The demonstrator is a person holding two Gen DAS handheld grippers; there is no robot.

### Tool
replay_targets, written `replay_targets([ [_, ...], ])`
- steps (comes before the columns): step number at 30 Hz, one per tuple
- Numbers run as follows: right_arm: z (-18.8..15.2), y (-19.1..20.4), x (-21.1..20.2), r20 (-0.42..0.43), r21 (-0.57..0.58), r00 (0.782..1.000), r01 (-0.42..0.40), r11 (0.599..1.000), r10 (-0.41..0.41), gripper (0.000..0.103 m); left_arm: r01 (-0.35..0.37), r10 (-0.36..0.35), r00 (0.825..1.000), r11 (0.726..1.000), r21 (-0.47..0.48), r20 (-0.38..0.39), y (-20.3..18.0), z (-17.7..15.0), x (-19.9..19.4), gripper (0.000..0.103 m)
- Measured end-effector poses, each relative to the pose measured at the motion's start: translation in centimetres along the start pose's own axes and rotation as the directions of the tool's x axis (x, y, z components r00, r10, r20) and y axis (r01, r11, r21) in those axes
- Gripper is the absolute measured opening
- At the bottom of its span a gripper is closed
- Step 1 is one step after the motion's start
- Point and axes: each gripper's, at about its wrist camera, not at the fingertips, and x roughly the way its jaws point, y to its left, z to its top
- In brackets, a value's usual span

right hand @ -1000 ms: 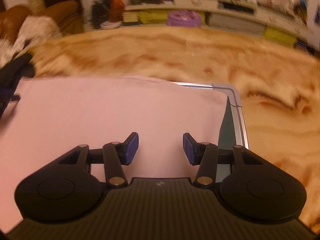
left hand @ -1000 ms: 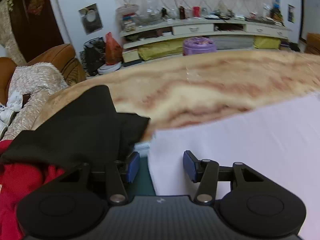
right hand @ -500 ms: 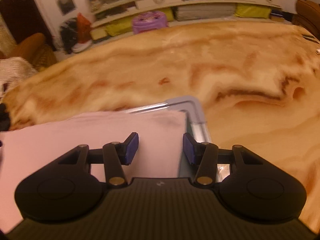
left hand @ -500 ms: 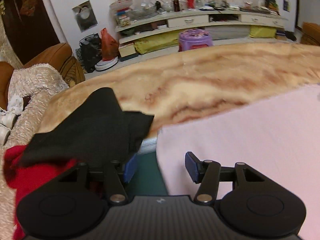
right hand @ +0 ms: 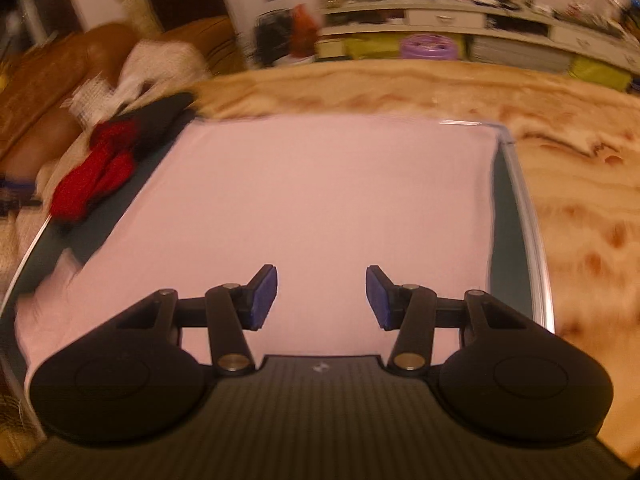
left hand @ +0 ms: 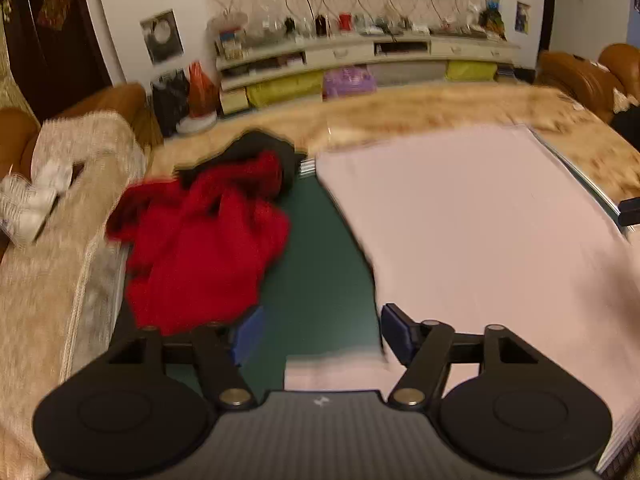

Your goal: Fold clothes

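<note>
A pale pink garment [left hand: 472, 216] lies flat on a dark green mat [left hand: 316, 264]; it also fills the middle of the right wrist view [right hand: 320, 200]. My left gripper [left hand: 320, 338] is open and empty, above the mat at the pink garment's near left edge. My right gripper [right hand: 321, 298] is open and empty, over the near part of the pink garment. A red garment [left hand: 200, 240] with a black garment [left hand: 260, 148] behind it lies crumpled left of the pink one. The pile also shows in the right wrist view [right hand: 96, 172].
The mat has a metal rim [right hand: 532, 220] and rests on a marbled tan table [right hand: 580, 184]. A sofa with a beige throw [left hand: 52, 216] is at the left. Shelves [left hand: 360, 60] and a purple stool [right hand: 428, 46] stand beyond the table.
Both grippers have pulled back and up from the pink garment's far edge, so more of the garment and the clothes pile shows. Both stay open.
</note>
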Motion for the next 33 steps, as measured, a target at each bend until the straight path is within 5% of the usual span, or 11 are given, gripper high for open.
replay_targets([
  [5, -7.9, 8.9, -1.9, 0.001, -0.083, 1.0, -0.026, 0.996, 0.026, 0.056, 0.05, -0.061, 0.994, 0.993, -0.11, -0.094, -0.7, -8.8, -1.9, 0.066],
  [7, -10.5, 13.3, -1.4, -0.011, -0.115, 1.0, -0.024, 0.993, 0.023, 0.056, 0.061, -0.077, 0.991, 0.989, -0.138, -0.111, -1.5, -11.1, -1.5, 0.056],
  [10, -13.0, 19.4, -0.8, -0.049, -0.142, 0.995, -0.092, 0.986, 0.086, 0.056, 0.063, -0.08, 0.989, 0.989, -0.134, -0.121, -3.1, -12.5, -0.6, 0.055],
  [16, -13.7, 26.4, -0.1, -0.134, -0.182, 0.974, -0.203, 0.962, 0.18, 0.056, 0.002, -0.029, 0.984, 0.989, -0.148, -0.177, -4.0, -14.0, 2.1, 0.053],
  [26, -13.6, 30.6, 0.7, -0.227, -0.344, 0.953, -0.271, 0.899, 0.201, 0.056, -0.119, 0.081, 0.981, 0.968, -0.22, -0.176, 0.1, -14.4, 3.0, 0.045],
  [28, -13.8, 31.2, 1.0, -0.233, -0.382, 0.954, -0.268, 0.884, 0.189, 0.056, -0.119, 0.067, 0.979, 0.955, -0.273, -0.193, 1.4, -14.6, 3.8, 0.049],
  [29, -13.9, 31.6, 1.1, -0.236, -0.403, 0.954, -0.268, 0.875, 0.184, 0.056, -0.108, 0.043, 0.978, 0.94, -0.323, -0.203, 2.0, -14.8, 4.0, 0.066],
  [31, -13.9, 31.8, 1.2, -0.225, -0.43, 0.959, -0.254, 0.866, 0.17, 0.056, -0.102, 0.018, 0.979, 0.906, -0.41, -0.204, 2.9, -15.7, 3.5, 0.08],
  [33, -13.9, 31.9, 1.4, -0.219, -0.443, 0.962, -0.247, 0.862, 0.163, 0.056, -0.091, 0.008, 0.984, 0.885, -0.457, -0.181, 3.5, -16.6, 3.1, 0.08],
])
